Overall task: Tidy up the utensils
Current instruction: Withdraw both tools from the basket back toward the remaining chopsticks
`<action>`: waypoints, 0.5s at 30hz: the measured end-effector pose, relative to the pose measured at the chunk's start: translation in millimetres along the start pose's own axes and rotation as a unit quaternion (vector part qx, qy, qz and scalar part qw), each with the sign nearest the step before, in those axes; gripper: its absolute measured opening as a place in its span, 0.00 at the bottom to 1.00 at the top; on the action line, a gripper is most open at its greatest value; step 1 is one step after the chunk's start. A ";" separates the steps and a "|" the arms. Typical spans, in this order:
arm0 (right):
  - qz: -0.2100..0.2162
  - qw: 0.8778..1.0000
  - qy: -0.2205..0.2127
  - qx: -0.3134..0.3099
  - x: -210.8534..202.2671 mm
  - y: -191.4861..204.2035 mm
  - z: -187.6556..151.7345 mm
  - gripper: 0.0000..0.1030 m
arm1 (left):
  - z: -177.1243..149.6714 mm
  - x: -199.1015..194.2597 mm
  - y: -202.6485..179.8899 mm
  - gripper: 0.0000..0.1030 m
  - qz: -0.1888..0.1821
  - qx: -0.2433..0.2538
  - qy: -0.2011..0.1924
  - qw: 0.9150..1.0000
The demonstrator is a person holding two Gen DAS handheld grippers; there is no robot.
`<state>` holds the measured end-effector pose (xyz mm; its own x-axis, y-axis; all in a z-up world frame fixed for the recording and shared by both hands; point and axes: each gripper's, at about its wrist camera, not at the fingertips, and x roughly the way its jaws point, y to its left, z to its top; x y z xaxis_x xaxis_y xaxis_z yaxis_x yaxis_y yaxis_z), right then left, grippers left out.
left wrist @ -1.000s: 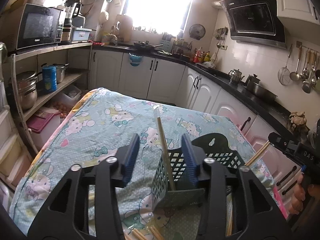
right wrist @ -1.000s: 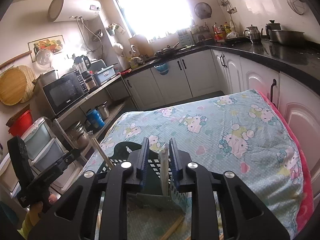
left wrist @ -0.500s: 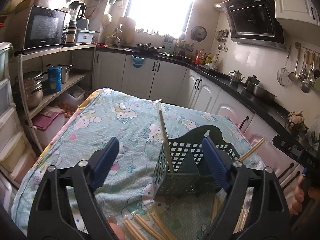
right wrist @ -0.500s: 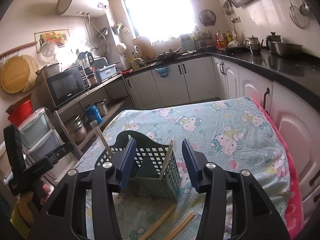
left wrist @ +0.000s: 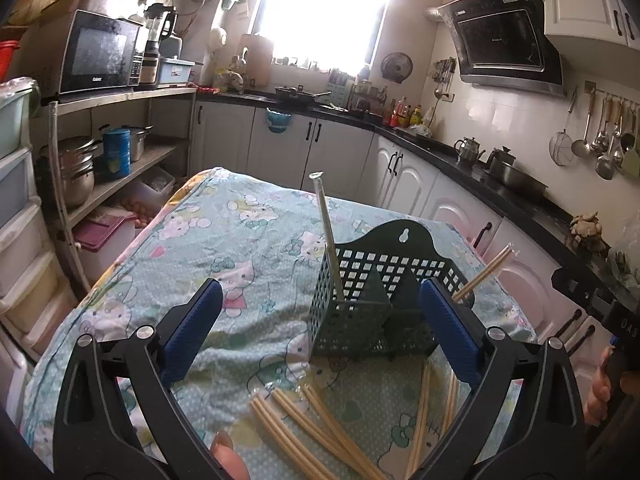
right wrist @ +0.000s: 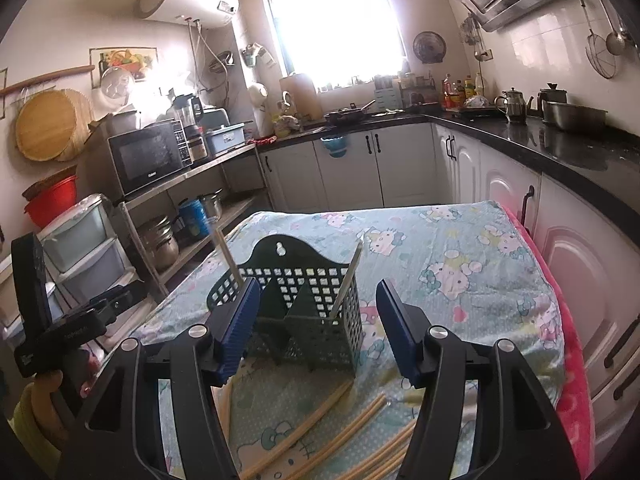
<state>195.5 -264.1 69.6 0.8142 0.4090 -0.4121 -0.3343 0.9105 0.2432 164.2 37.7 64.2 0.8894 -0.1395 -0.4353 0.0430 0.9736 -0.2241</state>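
Chopsticks (left wrist: 320,420) loose on the table (left wrist: 240,240), just in front of the green basket (left wrist: 372,304), plus one upright in its left compartment (left wrist: 329,240) and one leaning in the right (left wrist: 486,272). Left hand-held gripper (left wrist: 316,332) spread wide, gripping nothing. Right hand-held gripper (right wrist: 316,328) same deal, gaping either side of the basket (right wrist: 304,308).

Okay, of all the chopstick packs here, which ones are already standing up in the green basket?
Two: one leaning in each end compartment of the green basket, a left pack and a right pack. The rest lie flat on the cloth.
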 end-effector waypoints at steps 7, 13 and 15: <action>0.006 1.000 0.012 -0.005 -3.7 7.6 -12.0 0.57 | -11.9 -7.7 7.3 0.88 0.008 -0.012 0.009 1.000; 0.009 1.000 0.025 -0.015 -4.6 15.2 -24.0 0.57 | -23.9 -10.4 16.0 0.88 0.012 -0.021 0.022 0.999; 0.009 0.999 0.029 -0.017 -3.9 17.4 -28.7 0.57 | -28.6 -10.1 19.0 0.88 0.014 -0.024 0.028 0.999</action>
<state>172.8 -248.1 50.2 0.7791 0.4267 -0.4593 -0.3654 0.9044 0.2204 143.0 52.4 39.4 0.8630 -0.1235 -0.4899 -0.0047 0.9677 -0.2522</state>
